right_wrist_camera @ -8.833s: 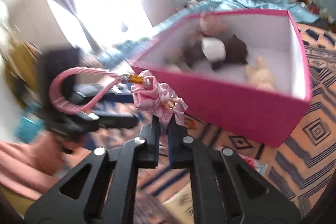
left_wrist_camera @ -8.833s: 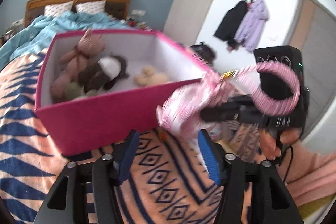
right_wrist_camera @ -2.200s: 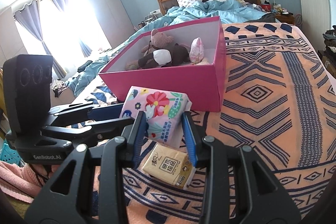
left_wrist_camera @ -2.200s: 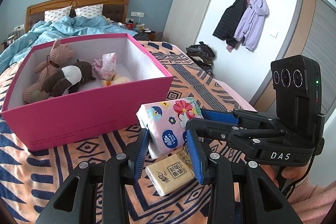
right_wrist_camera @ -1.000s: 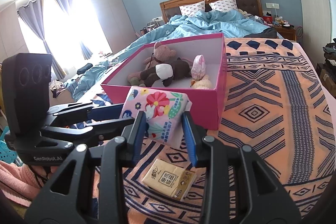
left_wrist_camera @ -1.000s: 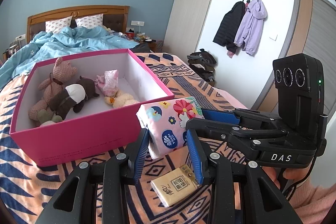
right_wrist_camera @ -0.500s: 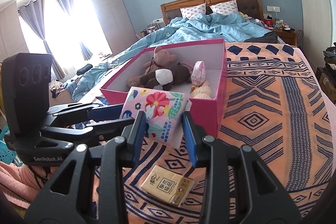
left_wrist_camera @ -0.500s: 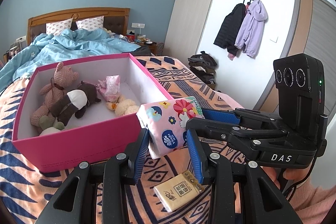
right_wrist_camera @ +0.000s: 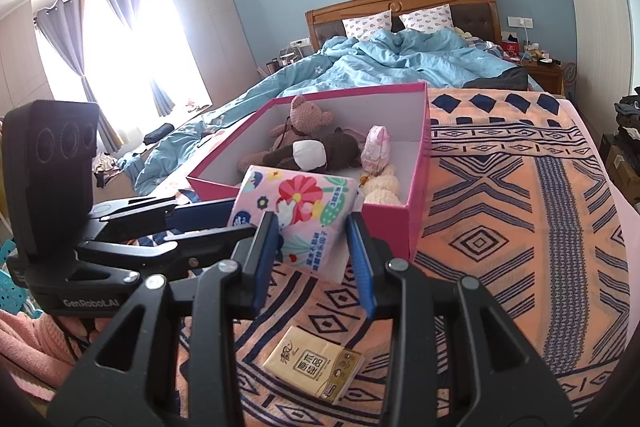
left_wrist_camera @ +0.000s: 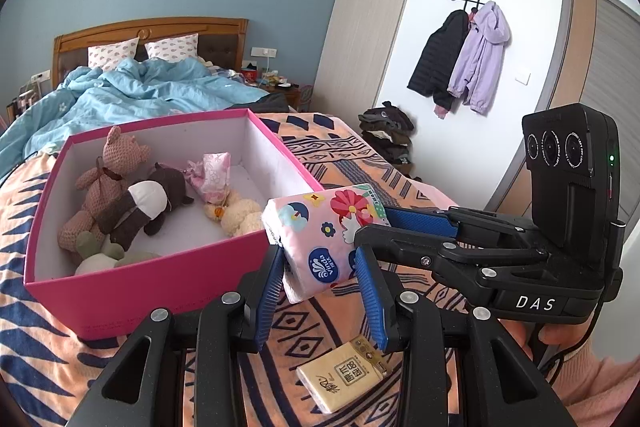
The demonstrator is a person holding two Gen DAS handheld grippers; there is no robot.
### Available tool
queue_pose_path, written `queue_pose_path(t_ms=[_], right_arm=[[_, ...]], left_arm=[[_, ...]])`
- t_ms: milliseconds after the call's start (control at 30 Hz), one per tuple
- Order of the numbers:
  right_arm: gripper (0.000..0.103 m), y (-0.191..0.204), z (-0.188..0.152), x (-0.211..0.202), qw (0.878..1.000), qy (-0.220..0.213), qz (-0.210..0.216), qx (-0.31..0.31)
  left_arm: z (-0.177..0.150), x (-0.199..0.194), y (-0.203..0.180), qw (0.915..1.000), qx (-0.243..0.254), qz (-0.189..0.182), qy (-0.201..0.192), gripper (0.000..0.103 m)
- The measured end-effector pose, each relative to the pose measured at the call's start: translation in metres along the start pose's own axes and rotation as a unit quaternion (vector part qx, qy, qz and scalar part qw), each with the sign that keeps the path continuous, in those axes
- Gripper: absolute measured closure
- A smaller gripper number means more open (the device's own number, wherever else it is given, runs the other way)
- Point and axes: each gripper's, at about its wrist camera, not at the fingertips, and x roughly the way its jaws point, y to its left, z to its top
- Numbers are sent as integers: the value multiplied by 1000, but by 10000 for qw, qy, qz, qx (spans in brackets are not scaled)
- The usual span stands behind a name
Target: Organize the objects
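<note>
- Box on the bed already holds a bear, a dark plush, a pink pouch and a cream plush; judged roughly two-thirds through.
- Left to do, as judged: floral pack goes in the box, then the tan pack.
- Left tongs and right tongs both pinch the floral pack, one at each end, pads pressed into its sides.
- Floral pack is held in the air, just beside the box's near right corner, level with the rim, not yet over the opening.
- Tan pack lies flat on the bed, below the tongs and nearer, untouched.
- Next move, as judged: carry the floral pack left and far over the rim, then release.
</note>
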Motion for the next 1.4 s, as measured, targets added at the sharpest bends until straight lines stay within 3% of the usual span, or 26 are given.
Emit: queue_pose_path(t_ms=[1400], right_arm=[[64,-1,16,12,10000,-16,-10,-25]], left_arm=[[15,9,13,9999,-109,-17,-77,66]])
